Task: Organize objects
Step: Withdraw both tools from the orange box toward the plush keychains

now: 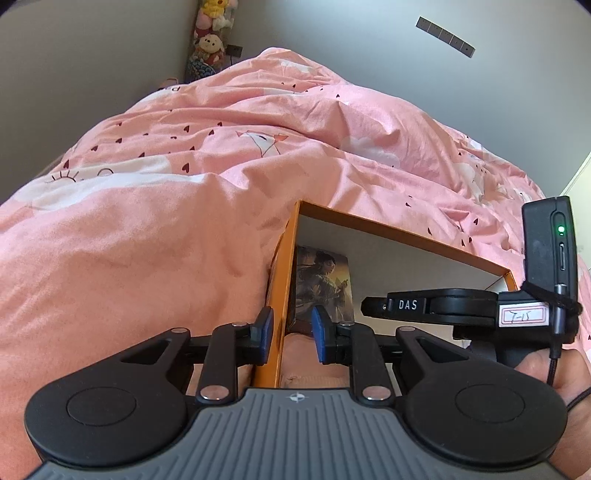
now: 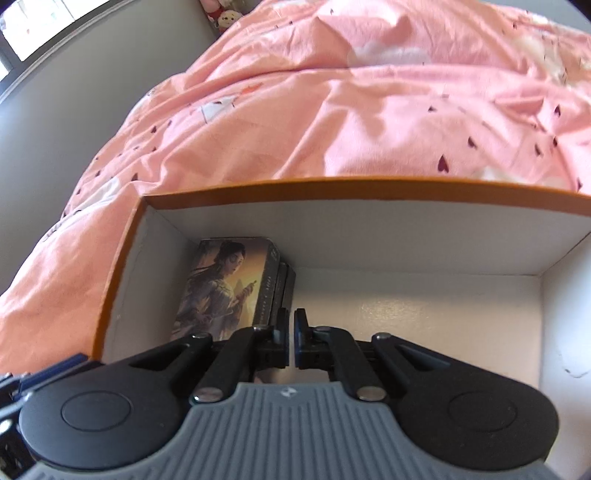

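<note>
An orange cardboard box (image 2: 332, 186) with a white inside lies on the pink bed. A card box (image 2: 225, 284) with a painted figure on it lies in the box's left corner; it also shows in the left wrist view (image 1: 325, 280). My left gripper (image 1: 291, 334) straddles the box's left wall (image 1: 284, 280), one blue pad on each side with a gap on the inner side. My right gripper (image 2: 291, 341) is shut and empty, inside the box just right of the card box. It also shows in the left wrist view (image 1: 373, 306).
A rumpled pink duvet (image 1: 184, 184) with small hearts covers the bed all around the box. Plush toys (image 1: 210, 40) stand in the far corner by the grey wall. A window (image 2: 44, 26) is at the upper left of the right wrist view.
</note>
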`<act>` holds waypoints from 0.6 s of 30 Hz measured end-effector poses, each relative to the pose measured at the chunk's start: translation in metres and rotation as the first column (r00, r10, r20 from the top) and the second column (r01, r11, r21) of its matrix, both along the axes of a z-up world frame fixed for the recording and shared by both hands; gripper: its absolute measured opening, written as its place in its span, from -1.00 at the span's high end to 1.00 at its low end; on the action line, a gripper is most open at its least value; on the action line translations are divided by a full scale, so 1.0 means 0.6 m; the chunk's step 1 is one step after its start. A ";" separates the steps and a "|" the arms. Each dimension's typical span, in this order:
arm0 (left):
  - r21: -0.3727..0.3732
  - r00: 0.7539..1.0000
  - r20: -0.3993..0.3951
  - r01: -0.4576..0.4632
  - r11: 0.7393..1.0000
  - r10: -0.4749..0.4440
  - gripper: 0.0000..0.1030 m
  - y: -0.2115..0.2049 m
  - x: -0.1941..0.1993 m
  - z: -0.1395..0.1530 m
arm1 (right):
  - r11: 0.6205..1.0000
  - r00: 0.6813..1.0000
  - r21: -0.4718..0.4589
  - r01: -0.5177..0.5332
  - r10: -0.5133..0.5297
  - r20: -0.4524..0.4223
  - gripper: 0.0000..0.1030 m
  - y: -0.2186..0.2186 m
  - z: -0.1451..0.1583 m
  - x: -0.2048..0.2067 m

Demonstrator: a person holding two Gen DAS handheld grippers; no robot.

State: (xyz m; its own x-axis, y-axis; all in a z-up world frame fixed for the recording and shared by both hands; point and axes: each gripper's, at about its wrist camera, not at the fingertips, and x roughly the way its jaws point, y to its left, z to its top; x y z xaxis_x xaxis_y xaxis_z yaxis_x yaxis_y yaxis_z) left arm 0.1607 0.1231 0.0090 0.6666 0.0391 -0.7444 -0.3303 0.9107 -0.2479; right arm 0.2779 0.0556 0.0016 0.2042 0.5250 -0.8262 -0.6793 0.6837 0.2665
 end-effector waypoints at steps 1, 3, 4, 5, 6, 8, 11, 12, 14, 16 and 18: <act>0.023 1.000 0.006 0.001 1.000 -0.001 0.47 -0.005 -0.003 0.008 | 1.000 1.000 0.006 -0.005 0.005 0.016 0.92 -0.006 0.010 -0.006; 0.070 1.000 0.016 0.006 0.998 -0.007 0.46 -0.015 -0.008 0.022 | 0.999 0.999 0.028 -0.017 0.016 0.050 0.92 -0.021 0.033 -0.022; 0.088 1.000 0.017 0.011 0.996 -0.013 0.46 -0.021 -0.011 0.029 | 0.999 0.998 0.040 -0.021 0.019 0.057 0.91 -0.029 0.044 -0.029; 0.097 1.000 0.019 0.017 0.995 -0.019 0.46 -0.024 -0.015 0.035 | 0.998 0.998 0.052 -0.024 0.021 0.062 0.84 -0.038 0.055 -0.036; 0.102 0.999 0.021 0.024 0.995 -0.026 0.45 -0.028 -0.019 0.041 | 0.997 0.997 0.065 -0.030 0.025 0.073 0.79 -0.047 0.067 -0.045; 0.112 0.999 0.028 0.036 0.993 -0.039 0.39 -0.036 -0.029 0.052 | 0.996 0.994 0.083 -0.043 0.033 0.109 0.70 -0.067 0.089 -0.064; 0.141 0.997 0.043 0.053 0.989 -0.060 0.27 -0.052 -0.044 0.069 | 0.991 0.987 0.118 -0.062 0.043 0.155 0.51 -0.098 0.117 -0.093; 0.154 0.996 0.052 0.058 0.986 -0.067 0.25 -0.058 -0.051 0.074 | 0.989 0.984 0.130 -0.066 0.043 0.172 0.49 -0.110 0.126 -0.104; 0.182 0.994 0.065 0.071 0.981 -0.084 0.23 -0.073 -0.064 0.085 | 0.985 0.978 0.151 -0.078 0.047 0.202 0.48 -0.134 0.142 -0.126; 0.202 0.992 0.071 0.085 0.976 -0.101 0.23 -0.086 -0.077 0.091 | 0.983 0.973 0.161 -0.082 0.043 0.229 0.46 -0.157 0.152 -0.146; 0.212 0.991 0.065 0.102 0.972 -0.118 0.23 -0.097 -0.087 0.093 | 0.983 0.963 0.164 -0.079 0.033 0.266 0.38 -0.180 0.159 -0.166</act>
State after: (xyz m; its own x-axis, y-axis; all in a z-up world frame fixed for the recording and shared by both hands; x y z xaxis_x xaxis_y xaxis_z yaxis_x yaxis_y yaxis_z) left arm 0.1087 0.0647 0.0650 0.7299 0.1109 -0.6745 -0.2125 0.9747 -0.0697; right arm 0.1782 -0.0524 0.0972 0.3665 0.6711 -0.6444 -0.7770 0.6018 0.1848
